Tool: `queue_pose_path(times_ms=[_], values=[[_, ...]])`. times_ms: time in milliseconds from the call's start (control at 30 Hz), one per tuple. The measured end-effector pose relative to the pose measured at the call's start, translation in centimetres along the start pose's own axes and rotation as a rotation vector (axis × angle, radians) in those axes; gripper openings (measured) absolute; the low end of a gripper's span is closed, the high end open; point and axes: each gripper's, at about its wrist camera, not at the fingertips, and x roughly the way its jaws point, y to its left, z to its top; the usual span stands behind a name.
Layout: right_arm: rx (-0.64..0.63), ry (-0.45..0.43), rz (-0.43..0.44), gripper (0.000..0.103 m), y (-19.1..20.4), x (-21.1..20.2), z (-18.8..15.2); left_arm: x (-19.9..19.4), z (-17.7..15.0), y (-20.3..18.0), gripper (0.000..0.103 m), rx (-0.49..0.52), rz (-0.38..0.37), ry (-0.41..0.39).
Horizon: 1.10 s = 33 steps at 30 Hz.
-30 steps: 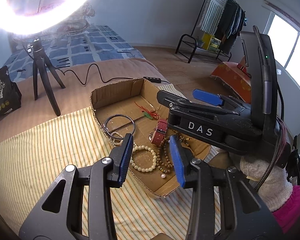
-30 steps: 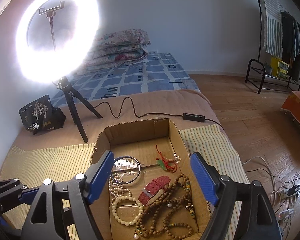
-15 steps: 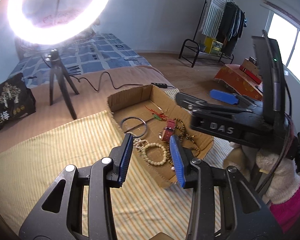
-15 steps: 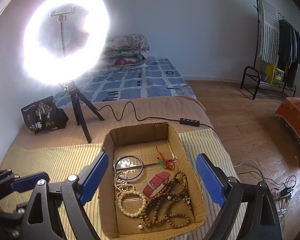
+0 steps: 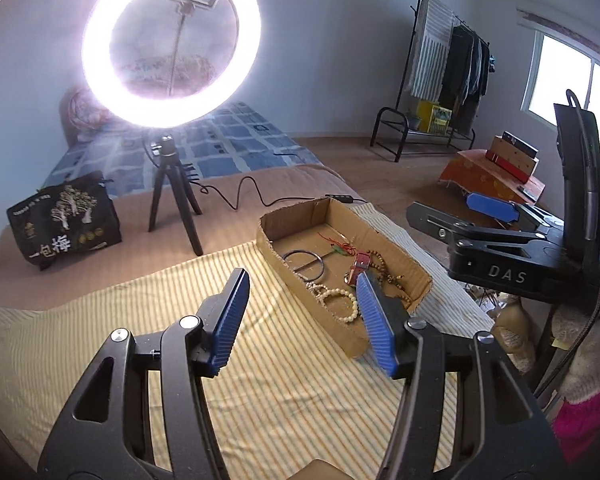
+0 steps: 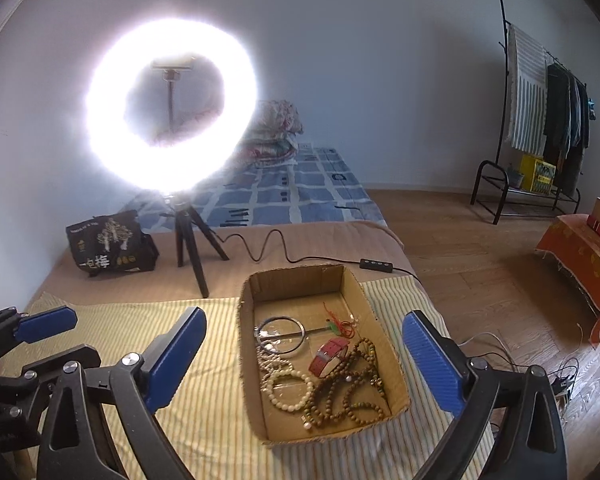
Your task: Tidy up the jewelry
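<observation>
A shallow cardboard box (image 6: 356,292) on a yellow striped cloth (image 6: 204,420) holds jewelry: a metal bangle (image 6: 281,332), a cream bead bracelet (image 6: 290,390), brown bead strands (image 6: 348,394), a red strap (image 6: 329,352) and a red cord with a green pendant (image 6: 338,325). The box also shows in the left wrist view (image 5: 416,276). My right gripper (image 6: 300,354) is open and empty, held above and short of the box. My left gripper (image 5: 300,316) is open and empty, left of the box over the cloth. The right gripper (image 5: 492,204) shows at the right of that view.
A lit ring light on a tripod (image 6: 190,236) stands behind the cloth, its cable (image 6: 284,248) running behind the box. A black bag (image 6: 112,244) lies at the far left. A clothes rack (image 6: 536,120) and an orange-covered table (image 6: 580,256) stand on the floor to the right.
Both grippers have pulled back and up from the box, so it looks smaller and farther. The left gripper's jaws have opened wider. The jewelry has not moved.
</observation>
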Motion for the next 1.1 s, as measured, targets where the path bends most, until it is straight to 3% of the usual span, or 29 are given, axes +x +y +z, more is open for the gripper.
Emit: queue_pose_path(times_ms=[100, 233, 333, 433, 667, 1100], values=[[-0.027, -0.016, -0.011, 0.101, 1.0, -1.3, -0.4, -1.3, -0.6, 0.0, 0.058, 0.007, -0.001, -0.006], [-0.043, -0.052, -0.025, 0.103, 1.8, -3.3, -0.9, -2.9, -1.2, 0.0, 0.077, 0.012, 0.009, -0.028], [-0.032, -0.072, -0.032, 0.103, 1.9, -4.4, -1.4, -3.9, -1.5, 0.2, 0.080, 0.004, 0.008, -0.036], [-0.018, -0.081, -0.037, 0.103, 1.8, -4.9, -1.7, -4.6, -1.7, 0.0, 0.082, 0.011, 0.031, -0.047], [-0.016, -0.114, -0.081, 0.103, 1.5, -5.7, -2.0, -5.4, -2.2, -0.5, 0.101, 0.064, 0.117, -0.093], [-0.017, -0.124, -0.087, 0.103, 1.3, -5.4, -2.0, -5.0, -2.4, -0.2, 0.103, 0.045, 0.157, -0.073]])
